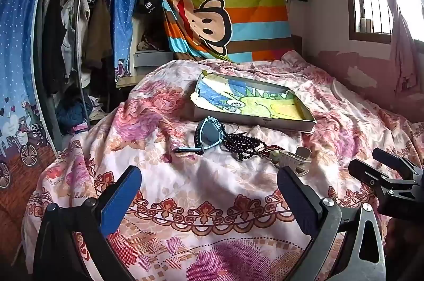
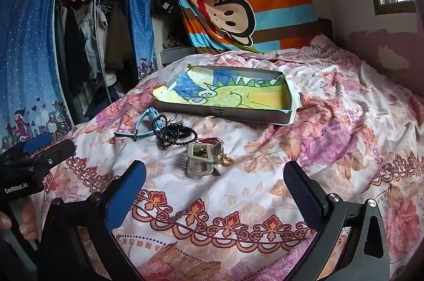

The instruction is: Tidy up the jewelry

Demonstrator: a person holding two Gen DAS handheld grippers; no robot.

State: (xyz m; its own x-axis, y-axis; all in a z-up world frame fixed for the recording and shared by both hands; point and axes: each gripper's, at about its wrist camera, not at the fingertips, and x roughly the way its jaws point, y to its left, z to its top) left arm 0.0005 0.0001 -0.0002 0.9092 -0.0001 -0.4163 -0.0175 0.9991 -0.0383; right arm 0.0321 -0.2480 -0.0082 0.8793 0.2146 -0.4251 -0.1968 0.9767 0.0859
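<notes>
Both claws, left (image 1: 209, 183) and right (image 2: 214, 180), gape empty; jewelry pile (image 2: 175, 132) at frame centre awaits pickup into tray (image 2: 225, 112).

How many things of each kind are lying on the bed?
Blue watch: 1
Dark bead strings, tangled in one heap: count unclear, taken as 1
Grey hair clip: 1
Gold chain: 1
Shallow box lined with a drawing: 1
Total: 5

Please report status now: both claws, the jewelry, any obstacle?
Left claw and right claw open, empty. Jewelry pile on bedspread, in front of tray; tray holds none. Nothing in the way.
</notes>
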